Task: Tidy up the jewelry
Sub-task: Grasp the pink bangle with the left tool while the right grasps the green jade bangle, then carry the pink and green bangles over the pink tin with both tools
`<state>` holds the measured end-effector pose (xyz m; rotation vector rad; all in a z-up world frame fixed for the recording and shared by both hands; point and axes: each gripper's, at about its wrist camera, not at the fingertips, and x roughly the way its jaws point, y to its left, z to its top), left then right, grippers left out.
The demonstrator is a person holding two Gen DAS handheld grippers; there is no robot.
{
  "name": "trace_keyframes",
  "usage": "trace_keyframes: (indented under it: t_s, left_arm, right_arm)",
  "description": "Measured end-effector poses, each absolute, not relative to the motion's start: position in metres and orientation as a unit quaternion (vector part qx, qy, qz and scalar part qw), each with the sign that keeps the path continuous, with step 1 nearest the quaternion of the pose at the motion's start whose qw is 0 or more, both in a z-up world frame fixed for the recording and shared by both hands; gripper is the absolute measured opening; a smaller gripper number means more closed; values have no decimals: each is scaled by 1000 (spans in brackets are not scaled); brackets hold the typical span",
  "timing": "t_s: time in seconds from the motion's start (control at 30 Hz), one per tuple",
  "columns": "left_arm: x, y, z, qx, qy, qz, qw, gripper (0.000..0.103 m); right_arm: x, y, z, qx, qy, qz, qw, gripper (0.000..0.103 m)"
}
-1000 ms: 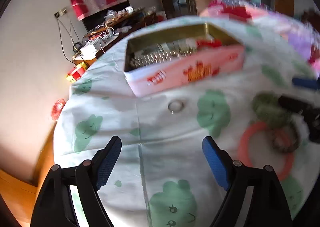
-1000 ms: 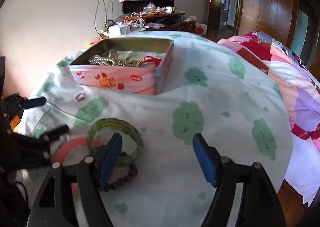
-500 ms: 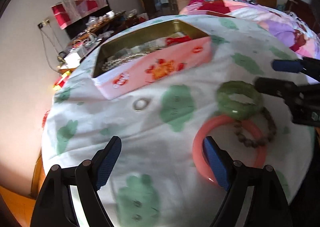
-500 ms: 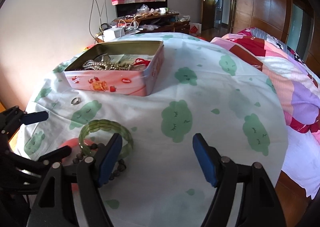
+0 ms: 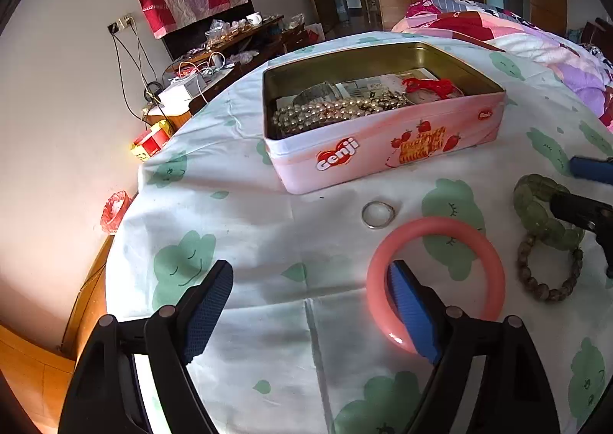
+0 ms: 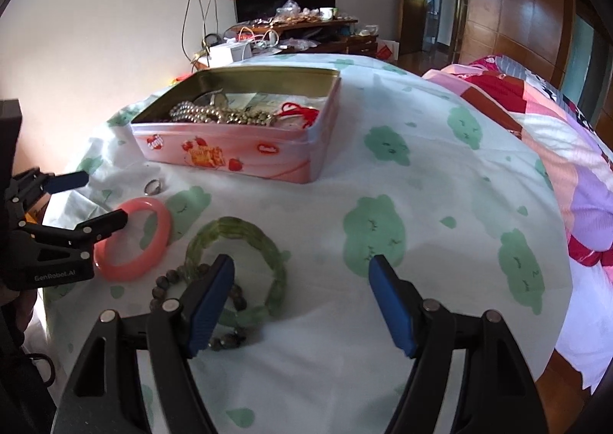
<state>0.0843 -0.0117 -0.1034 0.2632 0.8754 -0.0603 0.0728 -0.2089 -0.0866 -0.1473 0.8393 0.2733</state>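
White bedding printed with green clouds [image 6: 440, 173] carries the open pink tin [image 5: 383, 143], and every loose piece lies on my side of that tin: the silver ring [image 5: 377, 214] nearest its front wall, the pink bangle [image 5: 435, 282] just past the ring, the green bangle [image 6: 237, 265] overlapping the brown bead bracelet [image 6: 168, 280] beyond that. My left gripper [image 5: 310, 311] is closing from wide with one finger inside the pink bangle's loop and nothing pinched; my right gripper [image 6: 302, 303] is also closing, one finger over the green bangle, holding nothing. My judgement: clamp the pink bangle's band squarely across its thickness, lift clear of the ring, and set it into the tin beside the pearls [image 5: 337, 110].
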Motion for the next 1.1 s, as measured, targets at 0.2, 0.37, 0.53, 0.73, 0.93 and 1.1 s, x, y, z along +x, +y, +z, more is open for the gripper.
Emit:
trace_keyframes:
  t_s: [0.2, 0.37, 0.53, 0.73, 0.93, 1.1]
  left_arm:
    - [79, -26, -101, 119, 430, -90, 890, 16]
    - [76, -29, -99, 111, 429, -106, 890, 10]
    - [71, -25, -90, 104, 417, -102, 897, 9]
    - [62, -25, -66, 116, 383, -89, 912, 9]
    - [63, -17, -45, 114, 359, -76, 923, 9]
    - [70, -9, -35, 109, 349, -59, 929, 9]
  right_arm:
    - [80, -206, -95, -71, 424, 144, 891, 32]
    - [74, -206, -93, -65, 420, 161, 891, 11]
    - [69, -208, -85, -56, 398, 162, 901, 9]
    - [64, -207, -69, -66, 367, 151, 915, 9]
    - [62, -206, -57, -69, 351, 150, 922, 9]
    - [64, -205, -47, -72, 338, 151, 926, 9]
